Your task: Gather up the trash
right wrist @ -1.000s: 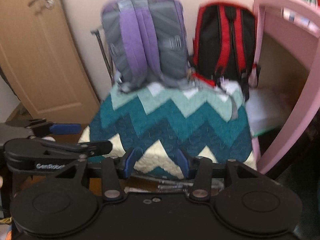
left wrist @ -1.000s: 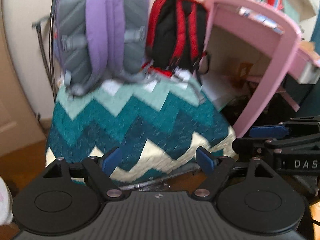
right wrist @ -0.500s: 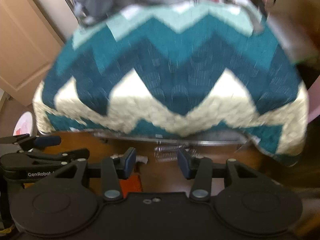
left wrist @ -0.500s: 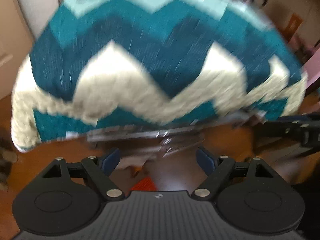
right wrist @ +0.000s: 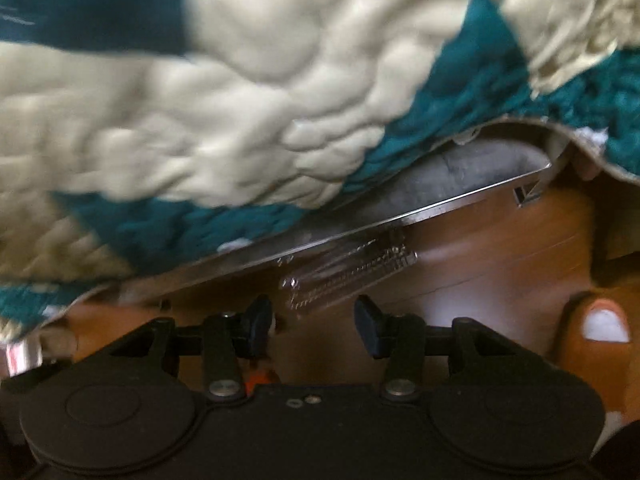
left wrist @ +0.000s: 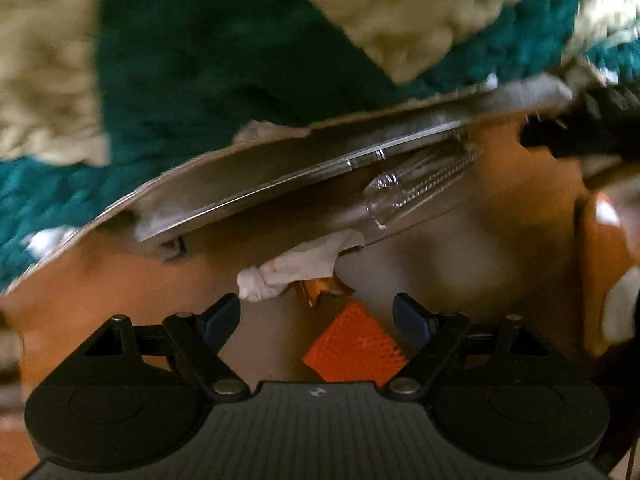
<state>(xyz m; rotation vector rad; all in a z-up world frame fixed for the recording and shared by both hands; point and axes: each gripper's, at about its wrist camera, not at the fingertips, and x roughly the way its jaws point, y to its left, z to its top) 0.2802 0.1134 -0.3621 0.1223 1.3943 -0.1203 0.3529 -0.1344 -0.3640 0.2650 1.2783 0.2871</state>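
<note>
In the left wrist view, trash lies on the brown wooden floor under the bed edge: a crumpled white tissue (left wrist: 296, 270), a shiny orange-brown wrapper (left wrist: 322, 290) beside it, and a flat orange textured piece (left wrist: 354, 346) nearest me. My left gripper (left wrist: 318, 316) is open just above them, with the tissue at its left fingertip. My right gripper (right wrist: 314, 320) is open and empty, low over the floor by the bed frame; a bit of orange (right wrist: 258, 380) shows behind its left finger.
A teal and cream zigzag quilt (left wrist: 200, 60) hangs over the metal bed frame (left wrist: 280, 178) close above both grippers. Clear springs (right wrist: 352, 270) hang under the frame. A foot's toe (right wrist: 598, 330) is at the right. The right gripper's body (left wrist: 592, 128) shows at upper right.
Both grippers have dropped from facing the backpacks and bed down to the floor at the bed's edge. The trash under the frame has come into view.
</note>
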